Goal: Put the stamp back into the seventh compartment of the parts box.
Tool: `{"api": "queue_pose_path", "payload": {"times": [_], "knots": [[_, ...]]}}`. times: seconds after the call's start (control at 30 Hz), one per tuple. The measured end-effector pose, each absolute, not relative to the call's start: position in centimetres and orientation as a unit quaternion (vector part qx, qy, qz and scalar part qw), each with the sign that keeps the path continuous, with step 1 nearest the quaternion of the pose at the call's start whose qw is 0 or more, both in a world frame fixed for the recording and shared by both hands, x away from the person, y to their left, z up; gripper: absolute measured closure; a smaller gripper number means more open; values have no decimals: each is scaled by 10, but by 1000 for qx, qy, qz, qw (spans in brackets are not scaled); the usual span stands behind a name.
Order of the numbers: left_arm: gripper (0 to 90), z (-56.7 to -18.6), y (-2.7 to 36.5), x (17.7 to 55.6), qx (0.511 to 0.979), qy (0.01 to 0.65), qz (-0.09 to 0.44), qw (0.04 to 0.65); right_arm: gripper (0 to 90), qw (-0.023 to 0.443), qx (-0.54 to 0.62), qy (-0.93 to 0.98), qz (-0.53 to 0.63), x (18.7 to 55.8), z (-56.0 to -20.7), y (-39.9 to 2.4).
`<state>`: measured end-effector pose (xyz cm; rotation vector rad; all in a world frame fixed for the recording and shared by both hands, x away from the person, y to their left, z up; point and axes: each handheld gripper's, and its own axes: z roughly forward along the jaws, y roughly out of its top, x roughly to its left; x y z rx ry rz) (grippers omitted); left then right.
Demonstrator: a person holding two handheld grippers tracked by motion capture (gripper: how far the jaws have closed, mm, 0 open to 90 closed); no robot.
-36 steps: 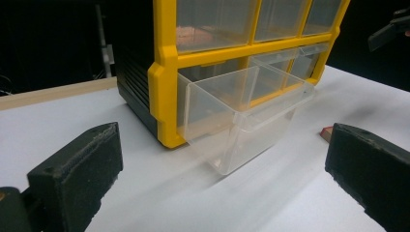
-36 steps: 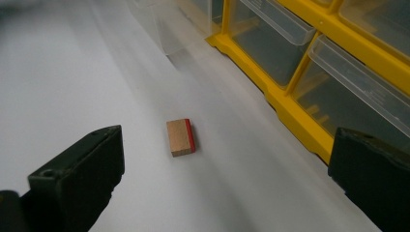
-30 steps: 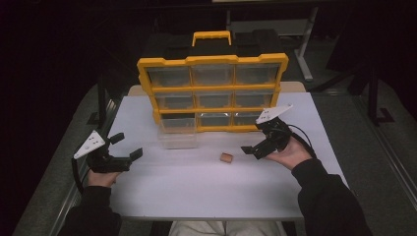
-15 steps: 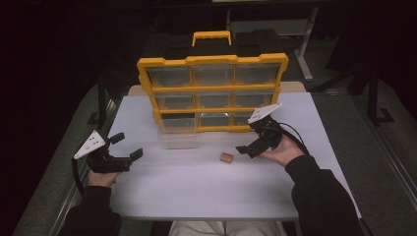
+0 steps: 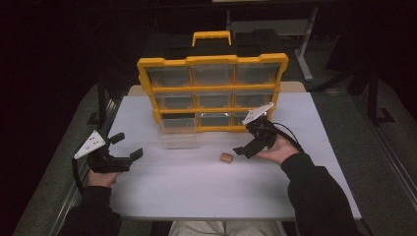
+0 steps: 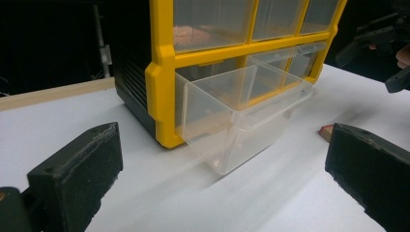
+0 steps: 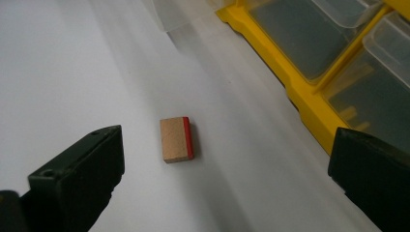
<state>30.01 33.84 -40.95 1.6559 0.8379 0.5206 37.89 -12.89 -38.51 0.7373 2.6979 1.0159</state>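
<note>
A small wooden block (image 5: pixel 226 158) with one red edge lies flat on the white table (image 5: pixel 196 191), in front of a yellow organizer (image 5: pixel 211 60) of clear drawers. The organizer's bottom-left drawer (image 5: pixel 177 138) is pulled out and looks empty. My right gripper (image 5: pixel 245 140) is open just right of the block and tilted down at it. In the right gripper view the block (image 7: pixel 176 139) lies between and beyond the spread jaws of the right gripper (image 7: pixel 227 169), untouched. My left gripper (image 5: pixel 129 145) rests open at the table's left. Its own view faces the drawer (image 6: pixel 241 111).
The organizer has a yellow handle (image 5: pixel 211 37) on top and stands at the back of the table. A drawer in its upper rows holds something brownish (image 6: pixel 191 34). Dark floor and metal stands surround the table. The other gripper (image 6: pixel 382 43) shows at the upper right of the left gripper view.
My right gripper has moved left and down toward the block, its jaws still spread. The left gripper, block and drawer have stayed put.
</note>
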Motion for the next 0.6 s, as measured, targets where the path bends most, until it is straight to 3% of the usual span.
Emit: {"api": "queue_pose_path", "payload": {"times": [0.6], "knots": [[0, -410, 339, 300, 706, 357, 220, 571, 0, 61, 211, 927, 303, 386, -398, -98]]}}
